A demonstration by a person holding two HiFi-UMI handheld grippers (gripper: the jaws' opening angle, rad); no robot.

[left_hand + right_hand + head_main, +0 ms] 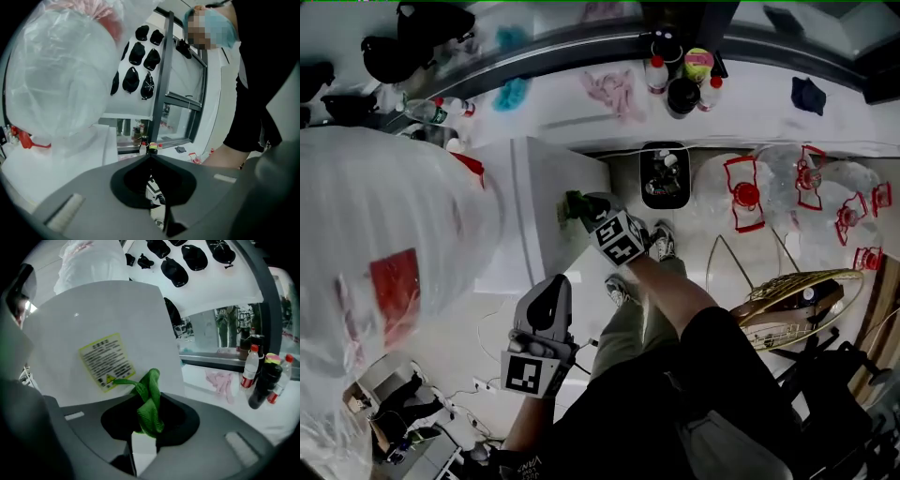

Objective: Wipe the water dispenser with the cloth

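The white water dispenser (551,202) stands at centre left, with its large bottle (389,244) wrapped in clear plastic on top. My right gripper (579,206) is shut on a green cloth (572,202) and holds it against the dispenser's side panel. In the right gripper view the cloth (150,383) sticks up from the right gripper (146,403) in front of the white panel (70,333), beside a yellow label (107,361). My left gripper (553,289) hangs lower, off the dispenser, shut and holding nothing. In its own view the left gripper (150,157) points past the wrapped bottle (61,79).
A counter behind carries several bottles (680,75), a pink cloth (614,89) and a teal cloth (511,92). A black bin (664,175) and empty water jugs (787,183) stand on the floor to the right. My legs and shoes (661,242) are beside the dispenser.
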